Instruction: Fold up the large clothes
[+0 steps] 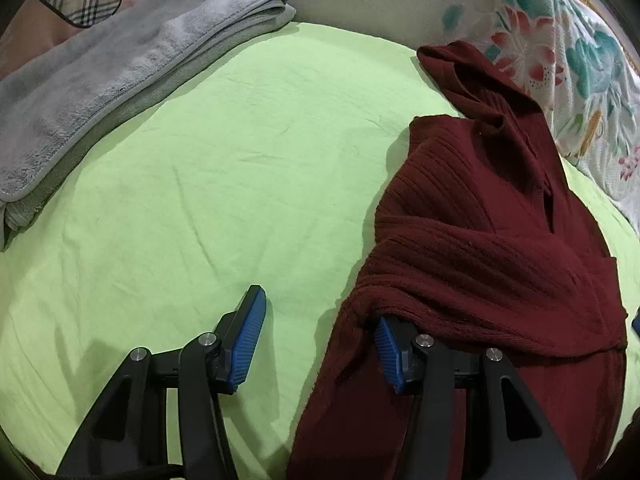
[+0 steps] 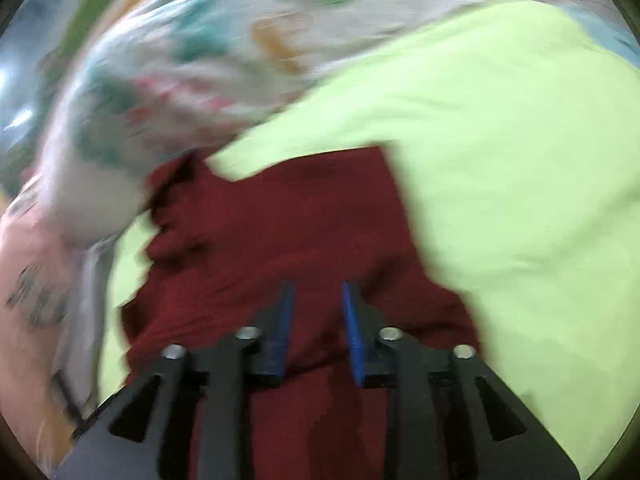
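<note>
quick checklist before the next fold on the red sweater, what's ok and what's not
1. Left hand-held gripper open: ok, jaws wide apart.
2. Left grip on the red sweater: not ok, cloth drapes over one finger only.
3. Right hand-held gripper over the sweater: ok.
4. Right grip: cannot tell, view blurred.
5. Sweater flat: not ok, bunched.
6. Green sheet room beside the grey towel: ok.

free: green sheet (image 1: 240, 160) centre | blocked: grey towel (image 1: 100, 76) left, sweater (image 1: 500, 240) right
</note>
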A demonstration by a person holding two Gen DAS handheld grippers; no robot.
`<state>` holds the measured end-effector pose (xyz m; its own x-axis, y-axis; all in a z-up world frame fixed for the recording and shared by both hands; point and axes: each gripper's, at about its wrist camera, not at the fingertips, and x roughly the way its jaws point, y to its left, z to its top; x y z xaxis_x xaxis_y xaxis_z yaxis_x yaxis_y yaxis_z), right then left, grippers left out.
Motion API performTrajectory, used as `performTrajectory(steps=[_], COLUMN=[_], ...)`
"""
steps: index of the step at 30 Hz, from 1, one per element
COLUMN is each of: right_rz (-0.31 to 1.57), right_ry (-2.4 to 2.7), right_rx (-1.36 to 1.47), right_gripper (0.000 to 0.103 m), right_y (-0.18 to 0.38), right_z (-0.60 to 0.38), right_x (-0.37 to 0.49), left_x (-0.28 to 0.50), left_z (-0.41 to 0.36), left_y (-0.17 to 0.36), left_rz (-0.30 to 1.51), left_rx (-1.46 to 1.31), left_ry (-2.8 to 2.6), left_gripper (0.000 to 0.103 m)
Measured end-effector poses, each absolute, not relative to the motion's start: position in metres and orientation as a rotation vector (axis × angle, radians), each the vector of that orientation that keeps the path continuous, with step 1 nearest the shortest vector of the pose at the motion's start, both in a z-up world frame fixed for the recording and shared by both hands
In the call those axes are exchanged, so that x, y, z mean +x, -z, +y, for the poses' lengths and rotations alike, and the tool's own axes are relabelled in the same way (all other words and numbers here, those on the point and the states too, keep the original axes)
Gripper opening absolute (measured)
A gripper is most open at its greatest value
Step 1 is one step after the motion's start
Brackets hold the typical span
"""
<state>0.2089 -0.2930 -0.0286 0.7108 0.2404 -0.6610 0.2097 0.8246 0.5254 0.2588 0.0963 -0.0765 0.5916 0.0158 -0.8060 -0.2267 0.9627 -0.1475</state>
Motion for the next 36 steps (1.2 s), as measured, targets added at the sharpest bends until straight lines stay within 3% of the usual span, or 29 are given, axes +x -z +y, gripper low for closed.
performTrajectory(steps=[11,17,18,19,20,22,28,36], right_rz=[1.023,1.197,1.232,1.255,1.256,1.244,1.142,0.965], right_ry=[-0.778,-0.837,-0.881,-0.929,-0.924,-0.883,-0.774,-0.673], right_rx=[0.489,0.357,0.348,0.321,0.280,0.261,0.575,0.575], right_gripper=[0.064,0.067,0.066,0.040,0.005,0.007,0.010,0.016], right_y=[0.028,0.064,0.069,0.072,0.073,0.074,0.082,0.038], right_z=[-0.081,-0.012,-0.001,0.011,0.019,0.032,0.012,-0.073], right_x=[0.366,0.430,0.436,0.439,0.439,0.448,0.475,0.410], left_x=[0.251,0.250,0.250,0.249,0.249,0.248,0.248,0.233], left_z=[0.103,0.106,0.107,0.107,0.107,0.108,0.111,0.120], left_y=[0.078,0.079,0.079,0.079,0.079,0.080,0.080,0.067], left_rz=[0.893,0.878,0.875,0.872,0.869,0.864,0.865,0.884], left_rx=[-0.286,-0.302,-0.306,-0.312,-0.316,-0.323,-0.337,-0.362], left_ry=[-0.109,-0.086,-0.082,-0.080,-0.079,-0.075,-0.065,-0.016], left_gripper=[0.054,0.054,0.054,0.054,0.054,0.054,0.054,0.051])
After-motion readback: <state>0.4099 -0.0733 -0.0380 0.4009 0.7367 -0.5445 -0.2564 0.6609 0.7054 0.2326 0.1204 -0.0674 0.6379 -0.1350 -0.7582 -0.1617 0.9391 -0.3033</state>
